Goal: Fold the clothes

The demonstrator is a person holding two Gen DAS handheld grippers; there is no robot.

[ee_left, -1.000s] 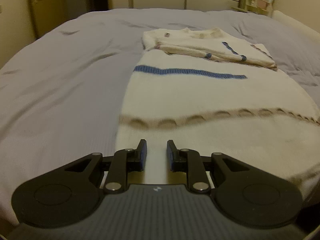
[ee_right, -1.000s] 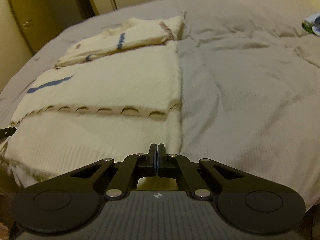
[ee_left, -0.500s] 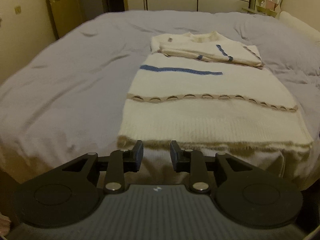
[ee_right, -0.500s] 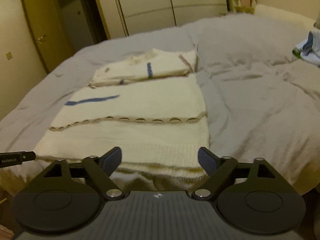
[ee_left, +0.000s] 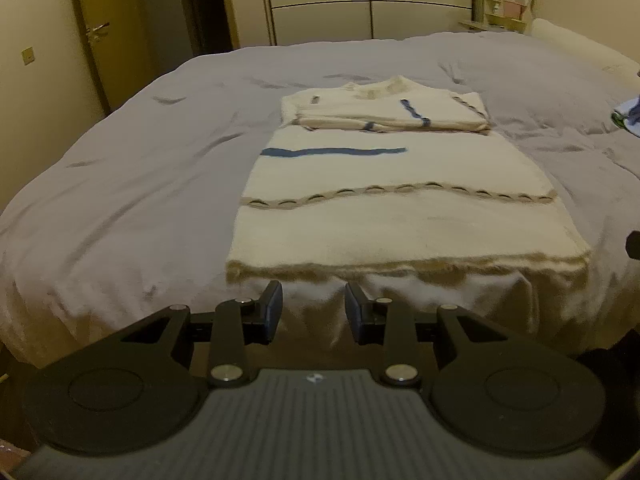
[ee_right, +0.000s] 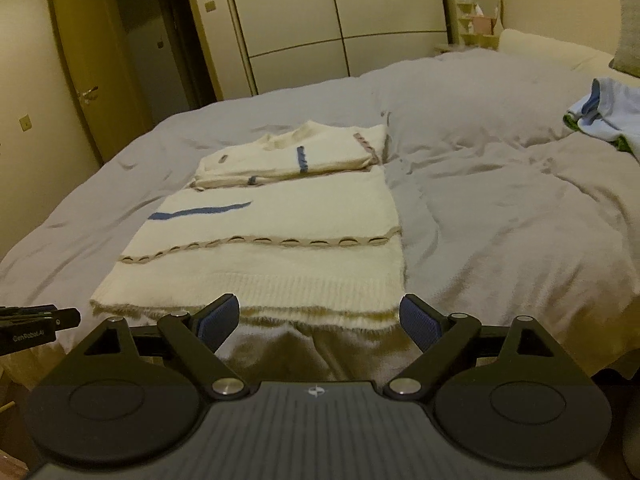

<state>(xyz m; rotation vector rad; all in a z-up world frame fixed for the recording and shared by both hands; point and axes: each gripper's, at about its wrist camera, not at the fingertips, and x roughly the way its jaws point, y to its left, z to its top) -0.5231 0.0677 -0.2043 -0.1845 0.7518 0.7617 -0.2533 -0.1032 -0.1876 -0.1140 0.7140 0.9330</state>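
Nearest to us, the left gripper (ee_left: 313, 312) hangs off the foot of the bed, its jaws parted a modest way with nothing between them. The right gripper (ee_right: 320, 322) sits likewise short of the bed edge, its jaws spread wide and empty. In the right wrist view we note the tip of the left gripper at the left margin, level with the hem and apart from it.

Just beyond both grippers, the grey bedspread (ee_left: 132, 200) drapes over the foot of the bed. On it lies the cream sweater (ee_left: 396, 216), flat, its fringed hem (ee_right: 248, 308) at the bed's near edge. Neither gripper touches it. We record a beige scalloped band (ee_left: 400, 192) across its middle and a blue stripe (ee_left: 332, 152) further up. At the far end the sleeves (ee_right: 296, 156) are folded across the chest, forming a raised layer on top of the body.

Nothing stands between the grippers and the hem. The bedspread to either side of the sweater is wrinkled but bare. Well to the right, near the pillow end, a light blue garment (ee_right: 608, 116) with a green edge lies bunched on the cover.

Beyond the bed we see a panelled wardrobe (ee_right: 340, 20), an open door (ee_right: 88, 76) to the left, and a small shelf (ee_left: 500, 12) with items too small to identify.
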